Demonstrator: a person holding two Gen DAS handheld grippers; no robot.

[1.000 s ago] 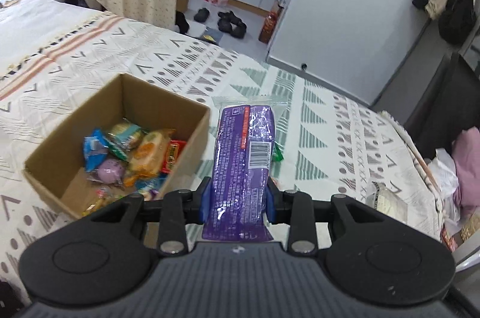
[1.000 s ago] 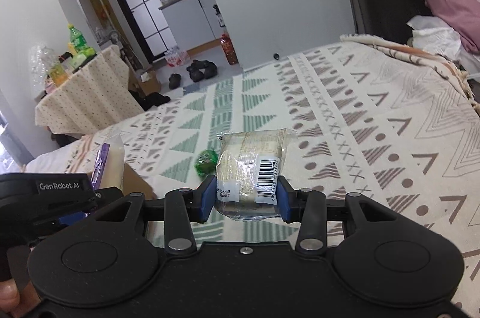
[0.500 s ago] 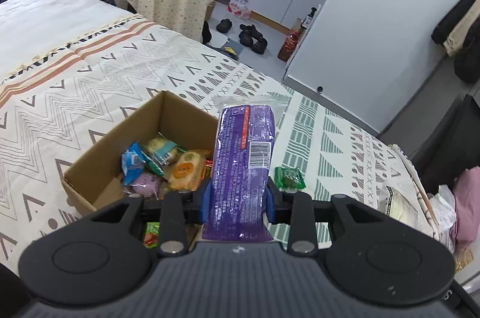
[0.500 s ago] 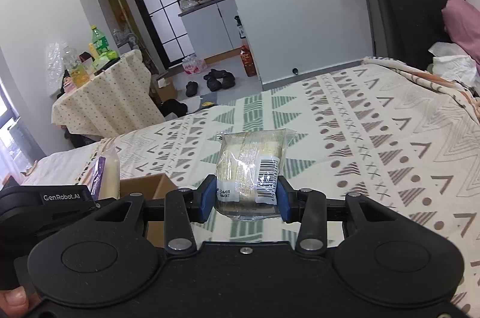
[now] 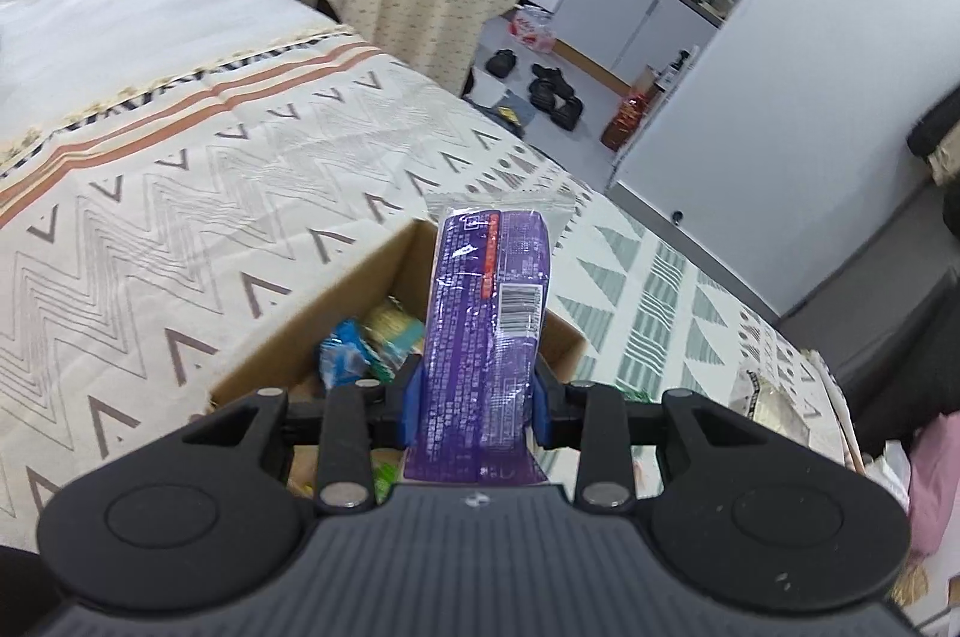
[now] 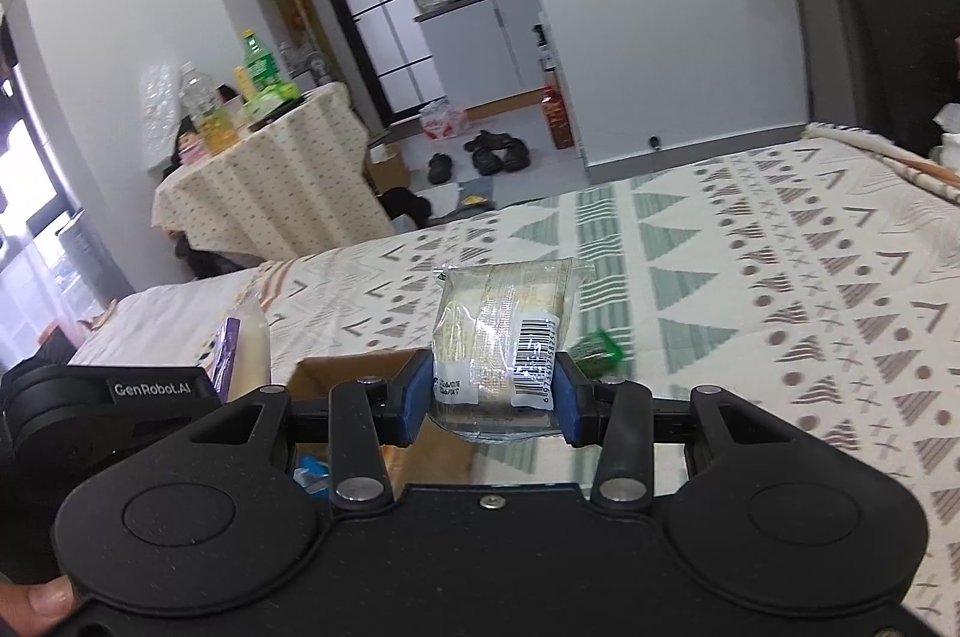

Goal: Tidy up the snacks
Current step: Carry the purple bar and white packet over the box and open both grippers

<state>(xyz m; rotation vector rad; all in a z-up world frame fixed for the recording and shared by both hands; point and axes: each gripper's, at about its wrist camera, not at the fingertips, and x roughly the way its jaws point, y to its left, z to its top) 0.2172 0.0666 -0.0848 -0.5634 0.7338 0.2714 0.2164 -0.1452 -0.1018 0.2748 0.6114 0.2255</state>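
Purple wrapper (image 5: 486, 337) is pinched near its bottom end in your left claw (image 5: 477, 406), frame centre over the cardboard box (image 5: 384, 271) on the bed w/ snacks inside, prob. for dropping in; right claw (image 6: 492, 400) is clamped on a clear-wrapped pastry pack (image 6: 504, 331), box at lower left.

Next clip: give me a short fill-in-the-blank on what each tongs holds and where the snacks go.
1. The left tongs are shut on a long ______ plastic snack packet.
2. The right tongs grip a clear-wrapped pale ______ with a barcode.
3. Loose snacks lie in an open brown ______ box on the patterned bedspread.

Missing words: purple; cake; cardboard
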